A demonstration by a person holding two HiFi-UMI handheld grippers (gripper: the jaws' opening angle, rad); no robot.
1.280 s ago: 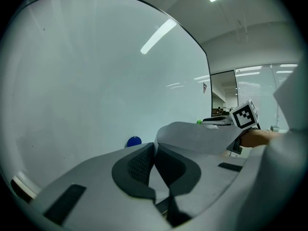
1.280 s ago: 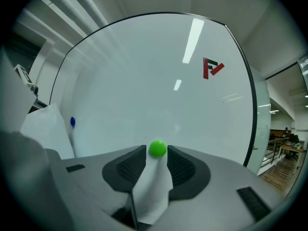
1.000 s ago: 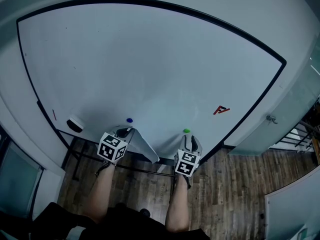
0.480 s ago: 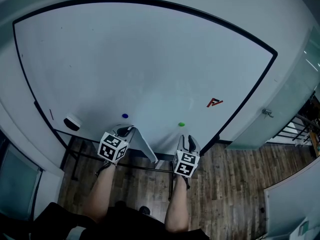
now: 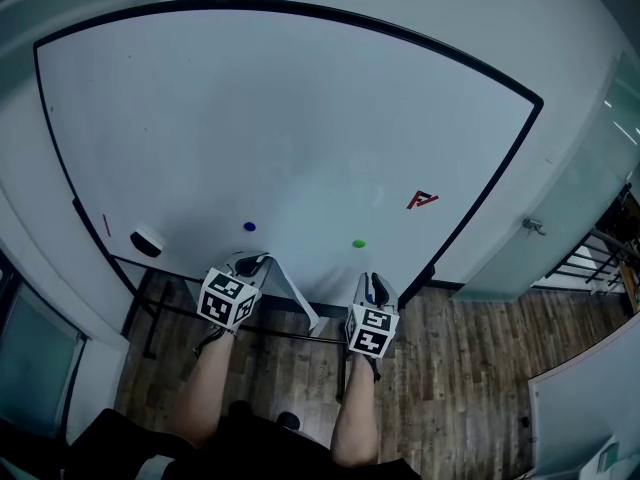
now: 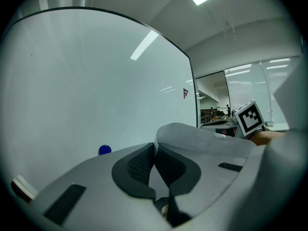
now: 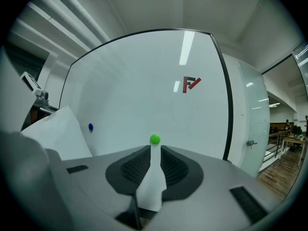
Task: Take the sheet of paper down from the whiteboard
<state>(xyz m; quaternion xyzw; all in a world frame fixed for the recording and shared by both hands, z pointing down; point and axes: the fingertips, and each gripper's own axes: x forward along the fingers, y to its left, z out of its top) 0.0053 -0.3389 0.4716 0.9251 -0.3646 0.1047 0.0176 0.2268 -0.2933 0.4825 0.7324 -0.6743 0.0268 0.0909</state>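
The whiteboard (image 5: 300,118) carries a blue magnet (image 5: 249,226) and a green magnet (image 5: 358,243), both bare. The white sheet of paper (image 5: 298,296) hangs off the board, drooping rightward from my left gripper (image 5: 256,264), which is shut on its edge. In the left gripper view the sheet (image 6: 207,141) curls out of the closed pads. My right gripper (image 5: 373,283) sits just below the green magnet (image 7: 154,139), apart from it. Its jaws have just been closing and stand narrowly apart, with only pale background showing in the gap. The paper (image 7: 60,134) lies to its left.
An eraser (image 5: 147,240) and a red marker (image 5: 106,225) sit at the board's lower left. A red logo (image 5: 422,200) marks its right side. A dark tray bar (image 5: 300,336) runs under the board above wooden floor (image 5: 470,368). A glass wall (image 5: 590,198) stands right.
Both grippers have drawn back from the board, so the green magnet now stands clear of the right gripper's tips. The paper came away with the left gripper. The right jaws look narrower.
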